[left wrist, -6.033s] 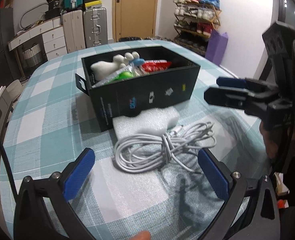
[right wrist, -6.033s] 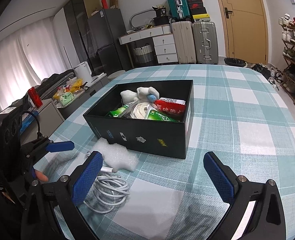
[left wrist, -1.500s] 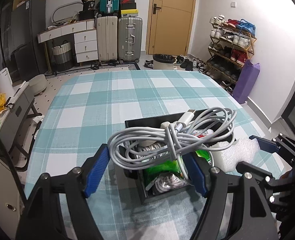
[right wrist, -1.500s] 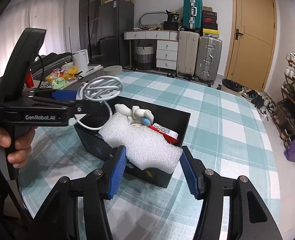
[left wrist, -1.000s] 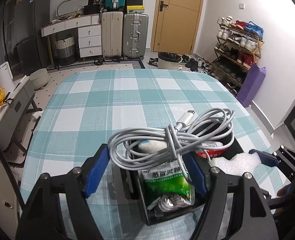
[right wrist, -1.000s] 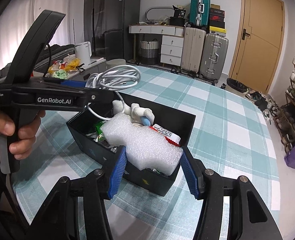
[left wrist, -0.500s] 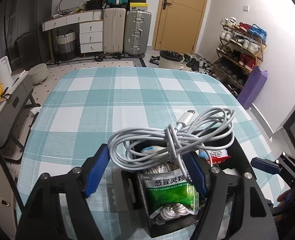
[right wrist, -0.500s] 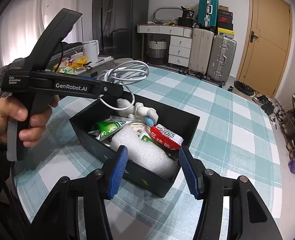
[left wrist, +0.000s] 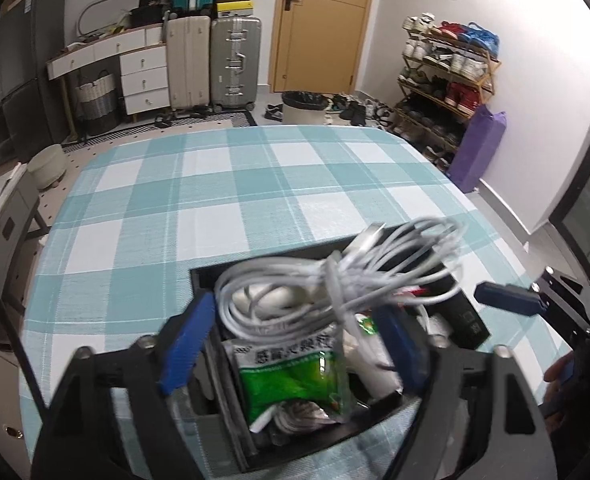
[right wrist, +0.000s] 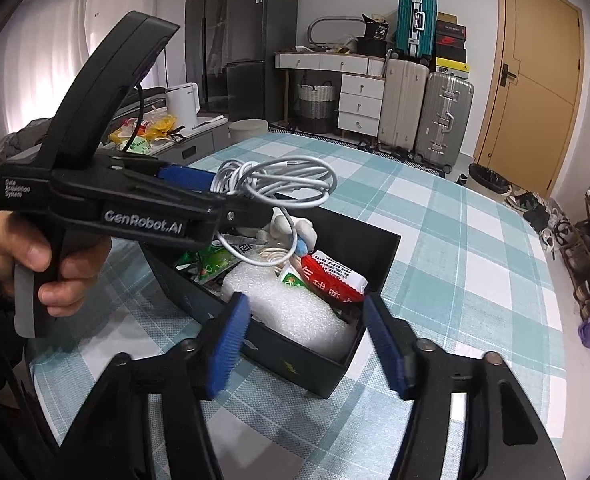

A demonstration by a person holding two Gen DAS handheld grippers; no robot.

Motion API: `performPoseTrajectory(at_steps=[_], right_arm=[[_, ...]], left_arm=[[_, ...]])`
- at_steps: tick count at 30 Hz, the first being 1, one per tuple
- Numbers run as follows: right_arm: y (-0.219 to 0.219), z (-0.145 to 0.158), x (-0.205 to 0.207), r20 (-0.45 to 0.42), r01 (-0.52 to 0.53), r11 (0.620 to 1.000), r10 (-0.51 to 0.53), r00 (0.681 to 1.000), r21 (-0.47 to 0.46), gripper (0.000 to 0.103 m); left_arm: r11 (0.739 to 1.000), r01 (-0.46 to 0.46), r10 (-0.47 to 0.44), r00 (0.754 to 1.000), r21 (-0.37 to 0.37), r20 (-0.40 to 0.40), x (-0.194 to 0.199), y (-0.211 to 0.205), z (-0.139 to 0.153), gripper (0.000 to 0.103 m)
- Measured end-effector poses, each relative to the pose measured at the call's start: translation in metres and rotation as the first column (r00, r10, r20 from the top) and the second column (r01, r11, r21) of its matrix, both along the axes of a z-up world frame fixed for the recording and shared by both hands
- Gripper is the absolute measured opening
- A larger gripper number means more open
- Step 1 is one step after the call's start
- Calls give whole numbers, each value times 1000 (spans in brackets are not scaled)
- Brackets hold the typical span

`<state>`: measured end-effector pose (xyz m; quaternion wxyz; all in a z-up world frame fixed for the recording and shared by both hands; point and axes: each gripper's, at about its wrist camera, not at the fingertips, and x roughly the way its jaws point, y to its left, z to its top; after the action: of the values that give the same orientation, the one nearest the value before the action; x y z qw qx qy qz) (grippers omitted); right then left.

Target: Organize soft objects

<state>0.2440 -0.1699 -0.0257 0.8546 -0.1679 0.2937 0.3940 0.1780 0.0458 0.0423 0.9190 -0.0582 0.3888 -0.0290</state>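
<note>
A black box point(right wrist: 359, 256) stands on the checked table, and my left gripper point(left wrist: 291, 340) hovers over it. Its jaws are opening, with the coiled white cable point(left wrist: 335, 280) still caught between the blue pads and blurred. In the right wrist view a hand holds that gripper point(right wrist: 199, 184) at the left, the cable point(right wrist: 279, 184) at its tips. My right gripper point(right wrist: 305, 344) is at the box's near corner, jaws opening and holding nothing. The white foam block point(right wrist: 287, 316) lies loose in the box just beyond the pads.
The box also holds a green packet point(left wrist: 291, 376), a red packet point(right wrist: 331, 276) and a white plush toy point(right wrist: 295, 228). My right gripper's tip point(left wrist: 507, 300) shows beside the box. Checked tablecloth point(left wrist: 215, 184) stretches beyond it; suitcases, drawers and a shoe rack line the walls.
Both grippers lifted their loads off the table to the box. The foam block has dropped out of the right gripper into the box, and its pads stand wider. The cable now blurs between the left pads.
</note>
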Motion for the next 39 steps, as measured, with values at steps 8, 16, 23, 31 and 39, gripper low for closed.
performPoseTrajectory(at_steps=[8, 16, 23, 31, 39], right_arm=[[-8, 1, -1, 8, 38, 999, -38, 999, 18, 85], [-16, 5, -8, 34, 71, 996, -73, 997, 44, 97], [-25, 6, -15, 58, 98, 989, -105, 993, 108, 102], [-35, 5, -18, 72, 101, 973, -118, 990, 207, 102], [-34, 2, -24, 105, 82, 967, -110, 988, 243, 102]], left_arm=[[1000, 25, -25, 998, 10, 52, -17, -8, 10, 102], [1000, -24, 23, 995, 4, 102, -46, 3, 12, 103], [997, -63, 55, 985, 47, 163, -78, 6, 6, 103], [993, -108, 93, 970, 57, 226, -99, 11, -5, 103], [986, -160, 140, 949, 50, 283, -106, 16, -19, 103]])
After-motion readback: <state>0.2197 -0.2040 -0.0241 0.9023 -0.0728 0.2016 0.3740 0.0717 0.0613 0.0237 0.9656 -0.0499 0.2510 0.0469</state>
